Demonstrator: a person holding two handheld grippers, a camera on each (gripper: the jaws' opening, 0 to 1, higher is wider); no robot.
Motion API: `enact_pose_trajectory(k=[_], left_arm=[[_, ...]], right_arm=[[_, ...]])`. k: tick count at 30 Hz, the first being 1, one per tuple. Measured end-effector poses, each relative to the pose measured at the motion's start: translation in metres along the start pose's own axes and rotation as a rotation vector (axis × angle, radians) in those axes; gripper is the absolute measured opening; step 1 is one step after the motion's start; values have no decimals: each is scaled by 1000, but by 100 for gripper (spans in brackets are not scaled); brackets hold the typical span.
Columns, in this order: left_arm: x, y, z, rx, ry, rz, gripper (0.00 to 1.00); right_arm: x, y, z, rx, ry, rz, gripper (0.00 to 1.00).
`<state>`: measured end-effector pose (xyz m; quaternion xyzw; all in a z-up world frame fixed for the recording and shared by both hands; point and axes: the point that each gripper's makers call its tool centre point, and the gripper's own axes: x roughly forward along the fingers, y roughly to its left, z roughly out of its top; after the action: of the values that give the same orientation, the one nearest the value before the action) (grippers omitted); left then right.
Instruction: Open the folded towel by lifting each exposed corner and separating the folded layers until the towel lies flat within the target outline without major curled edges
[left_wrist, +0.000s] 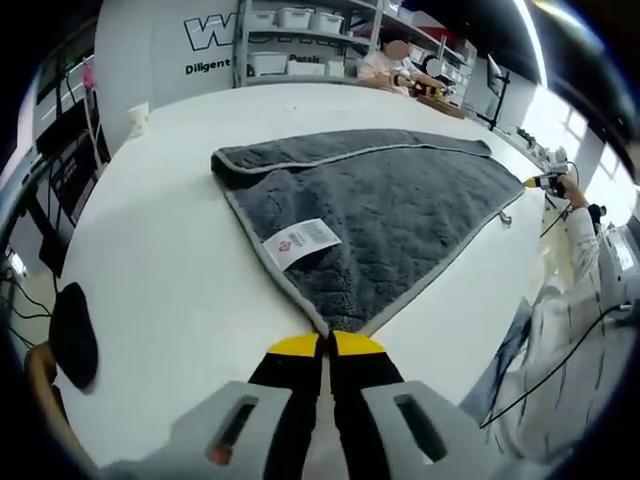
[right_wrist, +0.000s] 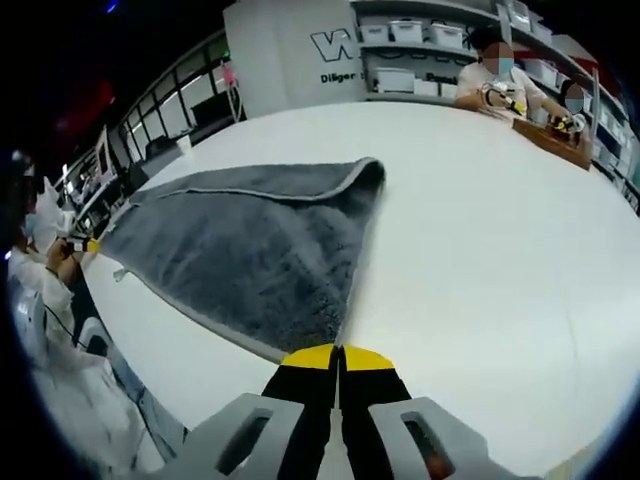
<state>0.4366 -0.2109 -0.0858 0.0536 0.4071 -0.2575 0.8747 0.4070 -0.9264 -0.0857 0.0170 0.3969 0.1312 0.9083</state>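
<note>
Lying on the white round table (left_wrist: 170, 260), the grey towel (left_wrist: 390, 215) is being pinched at two of its corners. In the left gripper view, the left gripper (left_wrist: 326, 345) is being held with its yellow-tipped black jaws pressed together on the towel's nearest corner, from which the cloth is spreading away toward the far edge of the table. In the right gripper view, the right gripper (right_wrist: 338, 357) is likewise being held closed on another corner, the cloth fanning out to the left and away toward a rolled fold (right_wrist: 365, 175).

A white label (left_wrist: 301, 242) with a barcode and a red mark is being shown in the left gripper view, sewn beside the pale hemmed edge. A black pad (left_wrist: 73, 335) is also being seen there near the table's edge. Seated people (right_wrist: 497, 82) at the far edge are being shown more plainly in the right gripper view.

The towel is being presented as thick, plush pile with a lighter grey bound border, part of it still doubled over.
</note>
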Motion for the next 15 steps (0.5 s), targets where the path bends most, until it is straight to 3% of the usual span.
enact_pose_trajectory(k=[10, 15], left_arm=[[-2, -1, -3, 2, 0, -2, 1], [-2, -1, -2, 19, -9, -1, 2]], right_arm=[[-3, 4, -5, -21, 16, 2, 0], [-4, 4, 0, -21, -7, -1, 0]])
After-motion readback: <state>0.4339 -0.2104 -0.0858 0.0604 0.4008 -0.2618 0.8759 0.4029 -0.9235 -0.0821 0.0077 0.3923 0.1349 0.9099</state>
